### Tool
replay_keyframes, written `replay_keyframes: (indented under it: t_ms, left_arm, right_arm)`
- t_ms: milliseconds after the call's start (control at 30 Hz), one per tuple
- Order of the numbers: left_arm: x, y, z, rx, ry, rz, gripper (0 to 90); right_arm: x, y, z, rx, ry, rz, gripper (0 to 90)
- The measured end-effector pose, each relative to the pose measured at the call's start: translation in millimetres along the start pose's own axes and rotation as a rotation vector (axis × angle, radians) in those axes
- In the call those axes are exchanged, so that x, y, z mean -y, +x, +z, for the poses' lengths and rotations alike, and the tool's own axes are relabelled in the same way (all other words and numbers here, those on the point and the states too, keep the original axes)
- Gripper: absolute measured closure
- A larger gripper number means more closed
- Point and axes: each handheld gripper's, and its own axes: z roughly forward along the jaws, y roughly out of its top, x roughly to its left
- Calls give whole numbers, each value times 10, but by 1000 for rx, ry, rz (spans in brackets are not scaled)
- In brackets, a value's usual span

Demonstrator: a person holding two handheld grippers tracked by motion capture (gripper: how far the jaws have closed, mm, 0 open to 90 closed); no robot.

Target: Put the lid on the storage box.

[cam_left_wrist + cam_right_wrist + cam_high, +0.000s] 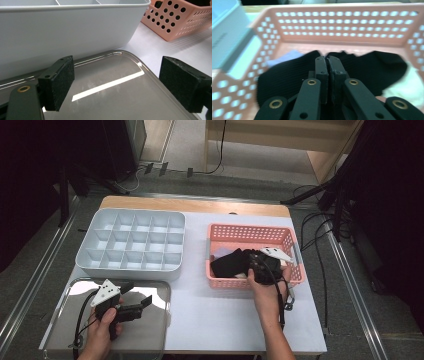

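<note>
I am working both hand-held grippers over a white-topped table [210,315], and I am taking the pink basket [250,232] as my landmark; my right gripper [327,61] is reaching down inside the basket, its jaws pressed together on a fold of the black ribbed cloth [287,75] that is lying on the basket floor, which looks to me like a sock; beside that cloth, still inside the basket, a pale blue piece [287,55] and a white piece [412,87] are lying, partly tucked under it; well to the left of the basket my left gripper [117,82] is hovering with its jaws standing wide apart and nothing between them, over a shiny metal tray [112,100]; the white divided organiser [132,242] is sitting just left of the basket and behind the tray, its compartments empty; I am judging the pinch to be thin, only a fold near the cloth's edge, so the cloth could be slipping free as I lift; the cloth could also be dragging the neighbouring pieces up with it, or snagging on the perforated basket wall [342,22] and tipping the light basket; the right gripper view is blurring, so I am not telling exactly how much cloth is caught.
</note>
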Motion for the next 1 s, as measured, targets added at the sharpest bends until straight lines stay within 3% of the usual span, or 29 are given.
replay_keyframes:
  t_ms: [167,400,600,667,833,1000]
  left_arm:
    - [0,-1,1,-1,0,1,140]
    - [0,-1,1,-2,0,1,140]
    - [0,-1,1,-3,0,0,140]
    - [0,0,-1,-3,1,2,140]
    - [1,4,-3,-4,-1,2,140]
    - [1,4,-3,-1,0,1,140]
  right_arm:
    - [16,-203,6,75,-4,18,838]
    - [59,-357,9,84,-5,51,720]
    - [65,-324,39,47,-16,36,576]
    - [55,-283,81,18,8,29,543]
    - [29,-210,196,37,56,8,497]
    - [25,-188,283,53,84,36,480]
